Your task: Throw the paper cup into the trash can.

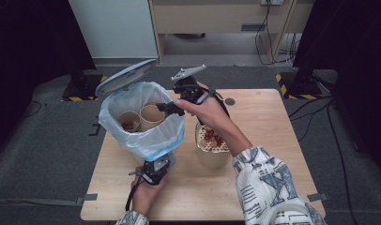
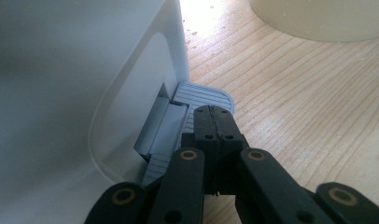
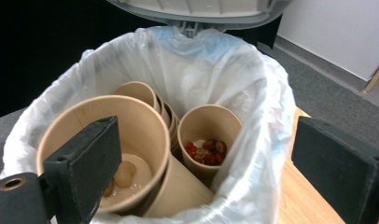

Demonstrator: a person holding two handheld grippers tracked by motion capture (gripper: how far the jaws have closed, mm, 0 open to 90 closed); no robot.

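Observation:
A white pedal bin [image 1: 148, 145] lined with a clear bag [image 3: 257, 93] stands on the table's left half, its grey lid [image 1: 125, 77] raised. Inside the bin are several brown paper cups: a wide one [image 3: 131, 126] with pale scraps, a smaller one [image 3: 208, 128] holding red food bits, and a stack [image 3: 143, 91] behind. My right gripper [image 3: 211, 163] hovers open over the bin's rim, with nothing held between its fingers [image 3: 87, 163]. My left gripper [image 2: 214, 112] is shut, its tips resting on the grey ribbed pedal [image 2: 204, 93] at the bin's foot.
A paper bowl [image 1: 212, 147] with red and white leftovers sits on the wooden table [image 1: 268, 117] just right of the bin, under my right forearm. Its base [image 2: 318, 18] also appears beyond the pedal. Grey carpet surrounds the table.

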